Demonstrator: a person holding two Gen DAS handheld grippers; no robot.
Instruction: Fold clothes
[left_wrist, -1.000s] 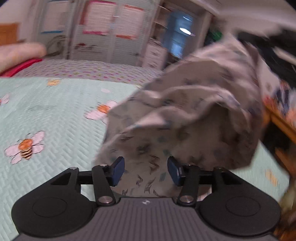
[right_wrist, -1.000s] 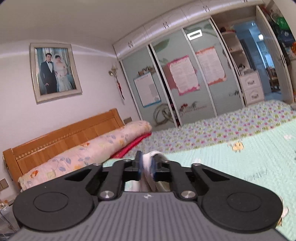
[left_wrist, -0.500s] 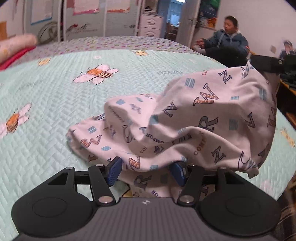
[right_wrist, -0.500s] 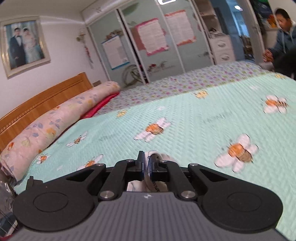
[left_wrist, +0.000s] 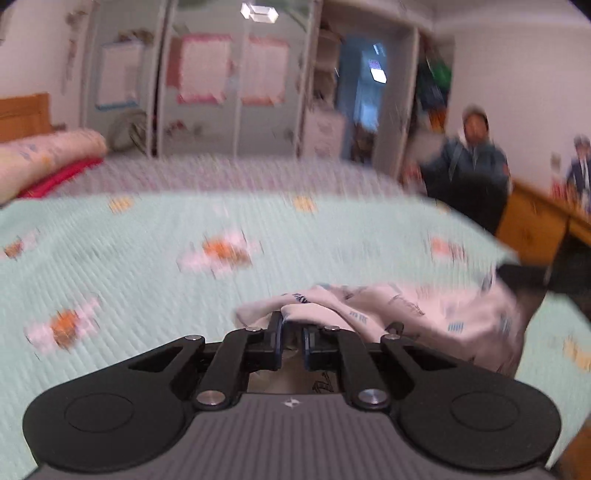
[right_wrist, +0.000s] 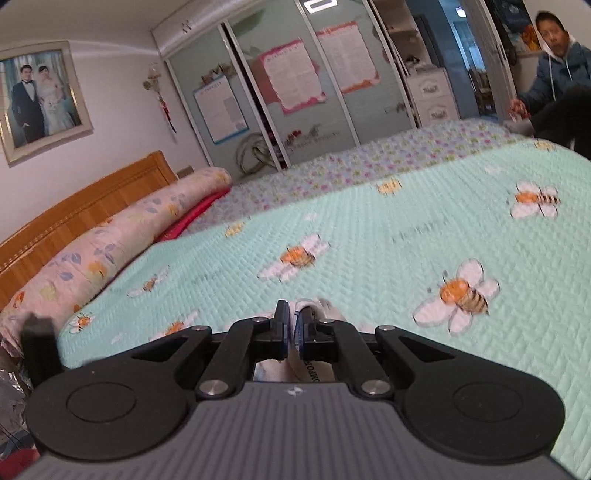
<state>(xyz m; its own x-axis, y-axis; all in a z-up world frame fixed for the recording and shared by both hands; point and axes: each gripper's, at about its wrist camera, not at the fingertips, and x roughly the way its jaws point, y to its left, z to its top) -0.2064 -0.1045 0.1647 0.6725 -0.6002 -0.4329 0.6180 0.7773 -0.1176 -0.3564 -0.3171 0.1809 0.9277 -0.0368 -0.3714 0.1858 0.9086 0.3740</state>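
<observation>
One letter-printed garment (left_wrist: 399, 314) is pinched by both: left gripper (left_wrist: 291, 341) just closed onto it, right gripper (right_wrist: 291, 334) clamped tight; print unreadable.

two hand-held grippers (left_wrist: 291, 334) (right_wrist: 293, 328), one garment (left_wrist: 399, 314), one bed (right_wrist: 369, 236)

Soft, even indoor light; a rectangular ceiling lamp (left_wrist: 258, 12) glares at twelve o'clock. The left wrist view is smeared by motion blur; the right is sharper. Fisheye bending darkens both pictures' corners
</observation>
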